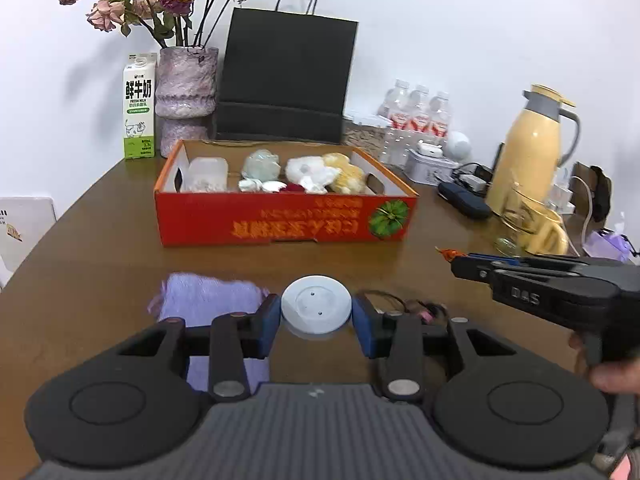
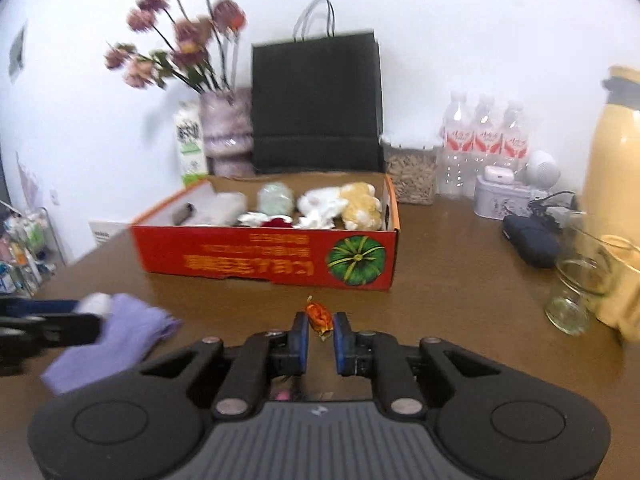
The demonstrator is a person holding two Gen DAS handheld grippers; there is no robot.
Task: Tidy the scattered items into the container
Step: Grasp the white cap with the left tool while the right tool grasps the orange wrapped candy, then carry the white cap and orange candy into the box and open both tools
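1. Left gripper [image 1: 316,320]: blue pads clamped on either edge of a pale blue round disc [image 1: 316,306], disc held flat above the brown table [image 1: 100,256].
2. Right gripper [image 2: 320,330]: jaws narrowed around an orange-red wrapped candy [image 2: 319,317]; seen from the left wrist, candy tip protruding past the closed fingertips. Whether both pads press the wrapper: cannot tell from the right wrist view, small gap visible on each side.
3. Far left, back of table: green-and-white milk carton [image 1: 139,106], then a mottled purple vase [image 1: 186,100] with dried pink roses [image 1: 160,0].
4. Left of centre, near edge: crumpled lilac cloth [image 1: 200,300] lying on the table, partly under the left gripper.
5. Centre: red-orange cardboard box [image 1: 280,220] with a green pumpkin print, open top, well beyond both grippers. Already inside: clear plastic tub, pale green lump, white and yellow soft items, something dark red; details too small.
6. Behind box: black paper bag [image 1: 286,80] standing against the wall.
7. Right of box: jar of seeds [image 2: 410,176], three water bottles [image 2: 484,136], small tin, dark blue case [image 2: 530,242].
8. Far right: yellow thermos jug [image 1: 532,144], empty glass jar [image 2: 576,292].
9. Lower right, left wrist view: person's hand [image 1: 612,372] on the right gripper's handle.
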